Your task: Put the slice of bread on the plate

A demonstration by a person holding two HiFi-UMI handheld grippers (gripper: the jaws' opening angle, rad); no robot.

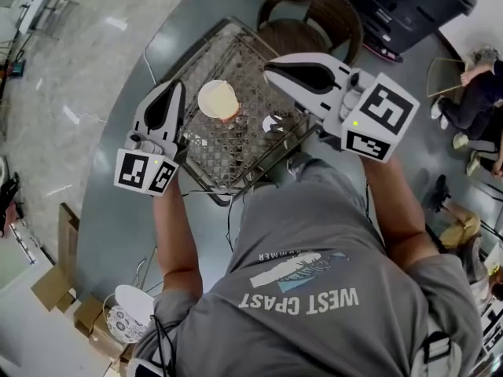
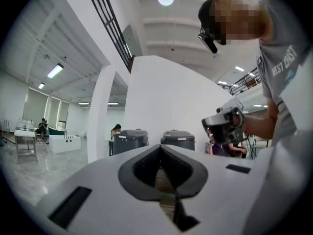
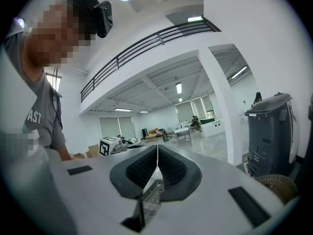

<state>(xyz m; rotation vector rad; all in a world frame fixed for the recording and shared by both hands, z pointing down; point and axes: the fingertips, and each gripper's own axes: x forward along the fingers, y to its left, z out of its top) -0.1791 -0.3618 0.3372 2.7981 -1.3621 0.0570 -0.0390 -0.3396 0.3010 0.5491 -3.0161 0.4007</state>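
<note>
Nearest the camera, above the gray table point(image 1: 118, 210): left gripper point(image 1: 176, 86) and right gripper point(image 1: 272, 67), held up, jaws closed, nothing gripped. Farther down, on the wire basket point(image 1: 236, 151): round slice of bread point(image 1: 218, 99), lying clear of both grippers.

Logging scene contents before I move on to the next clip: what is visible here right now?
mesh table: one, grey metal, under both grippers
round item: one, pale cream, on the mesh table; bread or plate, cannot tell
wicker chair: one, brown, beyond the table
bins: two, dark grey, by the white wall
cardboard boxes: several, brown, on the floor at lower left
left gripper: one, white, jaws shut, empty, raised over the table
right gripper: one, white, jaws shut, empty, raised over the table
</note>
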